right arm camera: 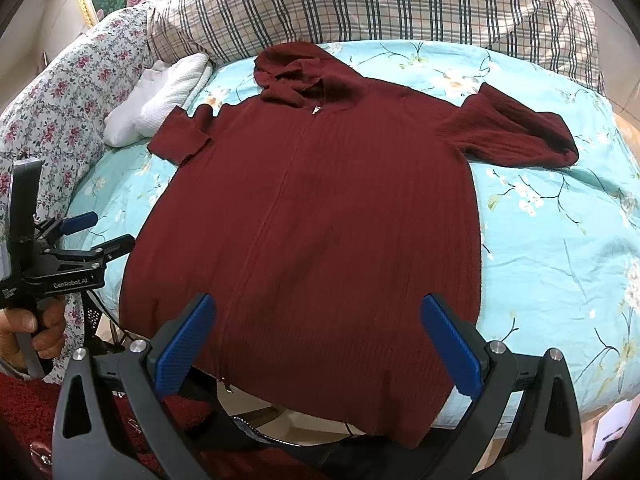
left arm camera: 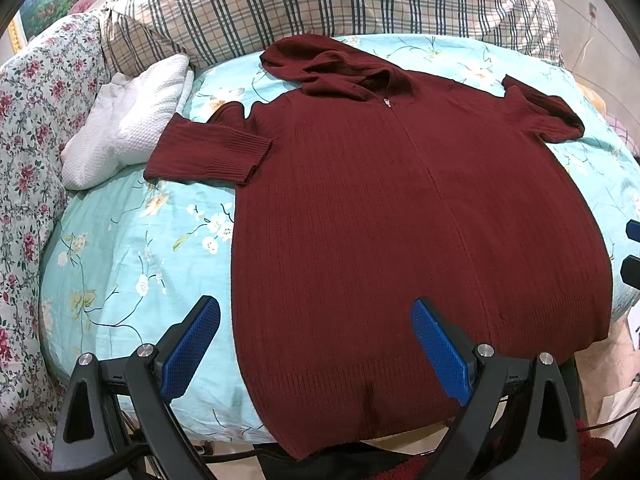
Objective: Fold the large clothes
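- The bed [left arm camera: 120, 240], under a light blue flowered sheet, fills the space ahead of both claws. A plaid quilt [left arm camera: 320, 0] is heaped at its far end.
- The cardigan [left arm camera: 400, 220], dark red, ribbed and hooded, lies flat and zipped on the bed, straight ahead of both claws. Its hem hangs over the near edge, just under their tips.
- A white towel [left arm camera: 128, 120] sits far ahead and to the left of the left claw, just beside the sleeve on that side.
- That left sleeve [left arm camera: 208, 152] is doubled back on itself. The right sleeve [right arm camera: 516, 136] stretches outward, far ahead and to the right of the right claw.
- The hood [right arm camera: 296, 76] is crumpled at the far end, beyond the zip pull.
- The left claw [left arm camera: 316, 348] hangs above the hem with its jaws wide apart and nothing between them.
- The right claw [right arm camera: 318, 350] is likewise spread wide and empty, over the hem near the bottom of the zip.
- I judge no fold is begun yet. To start well, each claw should pinch only the top layers at a hem corner or sleeve cuff, then carry the cloth low and evenly so the knit does not stretch or drag the body askew.
- The overhanging hem may slide off if tugged toward the claws.
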`<state>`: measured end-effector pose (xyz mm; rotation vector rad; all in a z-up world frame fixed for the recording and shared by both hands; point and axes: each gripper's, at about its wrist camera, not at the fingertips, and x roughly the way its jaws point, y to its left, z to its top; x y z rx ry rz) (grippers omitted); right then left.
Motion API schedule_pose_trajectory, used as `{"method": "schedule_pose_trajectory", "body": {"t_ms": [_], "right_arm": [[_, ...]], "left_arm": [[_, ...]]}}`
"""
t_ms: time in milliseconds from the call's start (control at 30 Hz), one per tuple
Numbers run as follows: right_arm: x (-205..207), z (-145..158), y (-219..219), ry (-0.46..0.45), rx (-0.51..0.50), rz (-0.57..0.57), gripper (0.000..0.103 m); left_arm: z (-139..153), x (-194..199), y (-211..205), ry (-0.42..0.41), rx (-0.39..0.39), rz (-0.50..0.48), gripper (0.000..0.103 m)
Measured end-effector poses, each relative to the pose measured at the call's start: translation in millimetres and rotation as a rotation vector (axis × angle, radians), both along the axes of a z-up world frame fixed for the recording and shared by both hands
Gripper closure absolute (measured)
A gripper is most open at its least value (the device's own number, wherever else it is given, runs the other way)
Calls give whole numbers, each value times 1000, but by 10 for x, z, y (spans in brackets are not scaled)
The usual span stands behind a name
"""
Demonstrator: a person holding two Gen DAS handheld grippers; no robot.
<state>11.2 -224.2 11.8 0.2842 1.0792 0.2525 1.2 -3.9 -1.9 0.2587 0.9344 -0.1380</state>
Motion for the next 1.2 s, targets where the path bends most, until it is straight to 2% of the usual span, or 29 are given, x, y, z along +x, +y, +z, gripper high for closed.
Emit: {"method": "schedule_pose_trajectory", "body": {"t_ms": [533,867,1200], "right_arm": [[9,1,22,-5,5,5,1],[1,20,45,-8,20,4,1],[83,16,-48,-30,41,-20,3]], "left_arm": [[3,35,27,24,-6,6,6],[-1,51,41,1,1,6,6],[-59,148,36,-7,-29,-15,6]]}}
